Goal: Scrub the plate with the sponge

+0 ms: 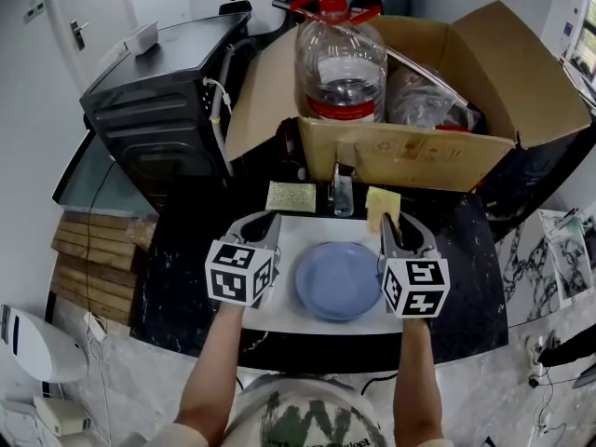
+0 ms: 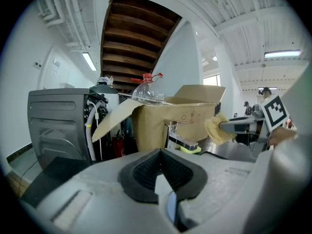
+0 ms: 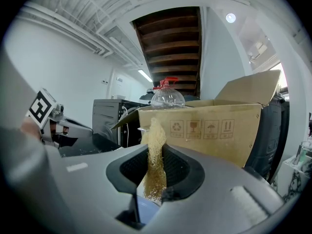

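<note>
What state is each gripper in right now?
Left gripper: shut, nothing between its jaws.
Right gripper: shut on the sponge.

The cardboard box carries printed recycling, fragile-glass, umbrella and upright-arrow symbols; no words are legible.

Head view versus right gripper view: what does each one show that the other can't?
Only the head view shows the flat green pad lying on the dark counter. Only the right gripper view shows, close up, the right gripper pinching the yellow sponge, with wooden stairs overhead. Both show the cardboard box and the water bottle.
</note>
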Demonstrator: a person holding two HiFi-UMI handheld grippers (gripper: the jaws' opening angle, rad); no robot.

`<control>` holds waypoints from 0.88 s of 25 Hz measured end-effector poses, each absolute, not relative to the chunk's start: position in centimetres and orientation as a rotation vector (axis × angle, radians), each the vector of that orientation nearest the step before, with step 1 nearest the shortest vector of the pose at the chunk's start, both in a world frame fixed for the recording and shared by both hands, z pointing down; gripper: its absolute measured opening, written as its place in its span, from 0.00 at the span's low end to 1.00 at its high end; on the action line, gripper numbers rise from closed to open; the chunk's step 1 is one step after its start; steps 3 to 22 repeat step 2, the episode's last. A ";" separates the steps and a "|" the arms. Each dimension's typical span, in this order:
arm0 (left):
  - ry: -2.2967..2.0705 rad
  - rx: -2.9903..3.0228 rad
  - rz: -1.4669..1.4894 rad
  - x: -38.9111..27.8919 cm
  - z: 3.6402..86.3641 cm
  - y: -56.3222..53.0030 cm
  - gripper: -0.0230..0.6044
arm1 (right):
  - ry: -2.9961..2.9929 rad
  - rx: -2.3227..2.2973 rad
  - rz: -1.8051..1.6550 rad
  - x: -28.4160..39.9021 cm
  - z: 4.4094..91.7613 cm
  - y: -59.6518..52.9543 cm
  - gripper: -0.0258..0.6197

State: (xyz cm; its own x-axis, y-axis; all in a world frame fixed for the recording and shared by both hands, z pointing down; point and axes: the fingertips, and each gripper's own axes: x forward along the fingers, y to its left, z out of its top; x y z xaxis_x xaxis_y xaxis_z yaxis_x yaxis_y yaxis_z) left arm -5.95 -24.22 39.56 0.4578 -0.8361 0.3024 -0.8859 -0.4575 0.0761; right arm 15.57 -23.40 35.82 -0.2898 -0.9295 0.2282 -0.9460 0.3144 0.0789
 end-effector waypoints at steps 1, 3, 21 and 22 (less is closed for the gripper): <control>-1.493 2.485 0.329 -5.9 39.6 -24.2 0.04 | -2.350 1.711 0.104 15.5 35.8 -23.4 0.14; -1.492 2.486 0.330 -5.9 39.6 -24.2 0.04 | -2.350 1.710 0.104 15.5 35.8 -23.4 0.14; -1.492 2.486 0.330 -5.9 39.6 -24.2 0.04 | -2.350 1.710 0.104 15.5 35.8 -23.4 0.14; -1.492 2.486 0.330 -5.9 39.6 -24.2 0.04 | -2.350 1.710 0.104 15.5 35.8 -23.4 0.14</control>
